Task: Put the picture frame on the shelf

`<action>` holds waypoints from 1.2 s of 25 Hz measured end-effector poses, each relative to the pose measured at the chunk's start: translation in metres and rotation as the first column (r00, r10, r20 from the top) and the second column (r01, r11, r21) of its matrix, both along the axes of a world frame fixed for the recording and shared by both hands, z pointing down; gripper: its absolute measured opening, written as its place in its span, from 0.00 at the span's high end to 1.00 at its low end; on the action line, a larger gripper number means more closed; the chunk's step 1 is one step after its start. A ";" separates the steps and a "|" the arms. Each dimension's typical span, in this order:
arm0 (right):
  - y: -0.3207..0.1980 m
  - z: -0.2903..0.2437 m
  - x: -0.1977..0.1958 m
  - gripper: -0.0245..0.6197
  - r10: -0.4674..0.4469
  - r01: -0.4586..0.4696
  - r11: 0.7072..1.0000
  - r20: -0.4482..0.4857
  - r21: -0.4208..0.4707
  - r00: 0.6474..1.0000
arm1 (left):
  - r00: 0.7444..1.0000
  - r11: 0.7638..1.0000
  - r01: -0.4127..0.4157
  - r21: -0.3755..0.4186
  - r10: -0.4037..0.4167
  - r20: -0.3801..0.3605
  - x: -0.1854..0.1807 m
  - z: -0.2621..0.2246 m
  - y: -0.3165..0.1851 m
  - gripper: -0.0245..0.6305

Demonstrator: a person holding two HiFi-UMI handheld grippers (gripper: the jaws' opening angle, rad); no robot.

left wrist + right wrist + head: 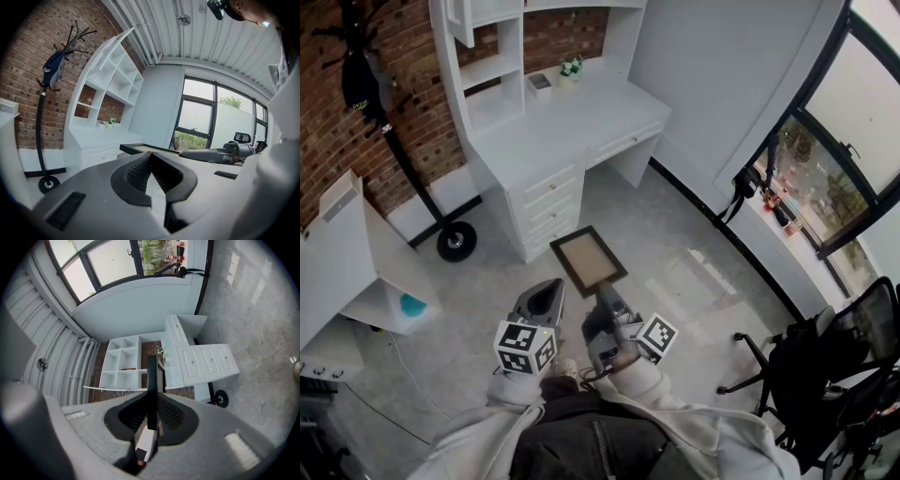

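Head view first: the person stands on the grey floor (694, 253) with a gripper in each hand, facing a white desk (572, 122) that has a shelf unit (487, 70) on top. The right gripper (606, 289) has the picture frame (589, 260) by its near edge. The frame lies roughly flat in mid-air, out in front of the desk drawers and well short of the shelf. The left gripper (551, 289) is just beside it, not touching the frame. There's a coat rack (403, 159) against the brick wall on the left and an office chair (844, 356) off to the right.

Left gripper view: the jaws of the left gripper (149, 154) meet at the tips with nothing between them. You can see the frame's dark edge (140, 148) just to the right, plus the shelf unit (112, 79) ahead.

Right gripper view: the right gripper (151, 404) has its jaws narrow, clamped on the frame (152, 380), which shows edge-on and lines up with the shelf cubbies (124, 364) beyond.
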State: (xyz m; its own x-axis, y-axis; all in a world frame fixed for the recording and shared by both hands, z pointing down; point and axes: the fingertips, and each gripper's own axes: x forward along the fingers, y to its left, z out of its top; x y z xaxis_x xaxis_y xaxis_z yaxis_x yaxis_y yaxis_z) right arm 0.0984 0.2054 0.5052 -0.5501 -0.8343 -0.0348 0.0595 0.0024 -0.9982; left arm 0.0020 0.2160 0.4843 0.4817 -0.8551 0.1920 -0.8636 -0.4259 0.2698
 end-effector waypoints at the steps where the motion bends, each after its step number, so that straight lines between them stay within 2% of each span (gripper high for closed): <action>1: -0.001 0.000 -0.001 0.87 0.000 0.000 1.000 0.000 0.002 1.000 | 1.000 1.000 -0.001 0.000 0.001 -0.001 -0.001 0.001 -0.001 0.96; 21: -0.013 0.007 -0.009 0.87 -0.008 0.008 1.000 -0.007 0.004 1.000 | 1.000 0.999 -0.010 -0.037 0.010 0.002 -0.011 0.018 -0.007 0.96; 30: -0.028 0.005 -0.017 0.87 -0.021 0.021 1.000 -0.010 0.001 1.000 | 1.000 0.999 0.012 -0.042 -0.012 0.006 -0.023 0.019 -0.016 0.96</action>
